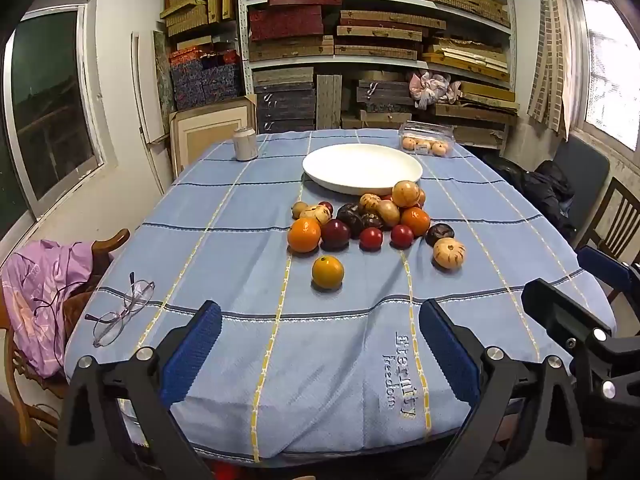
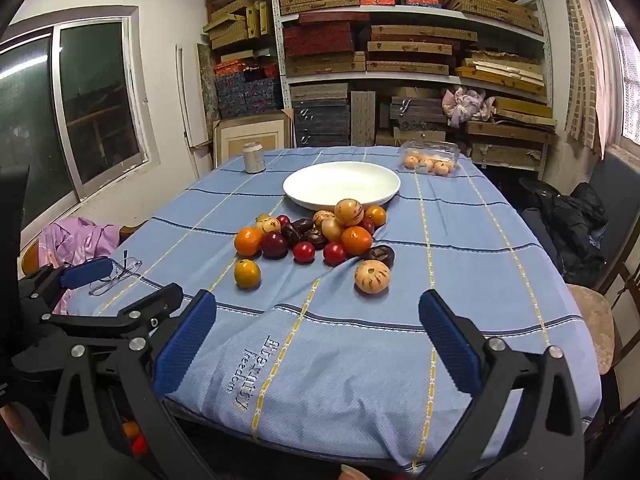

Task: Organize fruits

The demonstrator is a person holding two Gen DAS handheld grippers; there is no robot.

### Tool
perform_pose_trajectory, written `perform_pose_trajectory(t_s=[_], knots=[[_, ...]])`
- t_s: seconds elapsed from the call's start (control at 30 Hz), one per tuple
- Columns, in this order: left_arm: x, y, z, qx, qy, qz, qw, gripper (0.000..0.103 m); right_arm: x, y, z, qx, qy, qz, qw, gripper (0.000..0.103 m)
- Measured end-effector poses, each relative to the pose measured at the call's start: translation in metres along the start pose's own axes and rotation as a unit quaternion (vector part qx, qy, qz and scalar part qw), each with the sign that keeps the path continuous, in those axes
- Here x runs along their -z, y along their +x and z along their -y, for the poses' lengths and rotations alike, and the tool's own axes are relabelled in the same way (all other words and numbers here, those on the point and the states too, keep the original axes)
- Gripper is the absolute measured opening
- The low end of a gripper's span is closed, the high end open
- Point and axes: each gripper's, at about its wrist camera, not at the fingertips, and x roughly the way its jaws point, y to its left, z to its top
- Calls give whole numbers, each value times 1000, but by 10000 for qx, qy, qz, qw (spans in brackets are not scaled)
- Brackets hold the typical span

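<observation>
Reaching into the pile (image 1: 360,220) with the left gripper (image 1: 320,344) and right gripper (image 2: 318,340), both wide open and empty, could roll fruit off the table (image 1: 224,208).

Bare blue tablecloth (image 1: 240,264) from near edge to fruit pile (image 1: 360,220); eyeglasses (image 1: 120,308) far left.

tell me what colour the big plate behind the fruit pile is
Plain white, no pattern. The plate shows best in the right wrist view.
</observation>
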Motion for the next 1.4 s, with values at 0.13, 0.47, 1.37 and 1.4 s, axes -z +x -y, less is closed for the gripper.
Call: perform_pose_trajectory(t_s=[0.13,0.47,1.37,1.4], knots=[[0,-1,-1,15,-19,15,10000,100,0,0,0,17,4,-2,10000,99],[11,4,0,24,-17,-40,10000,100,1,-1,0,-8,21,-18,10000,99],[21,-11,7,41,-70,-45,10000,100,0,-30,-7,16,20,71,10000,99],[20,-10,6,52,-79,-60,9999,100,1,-30,-7,21,30,69,10000,99]])
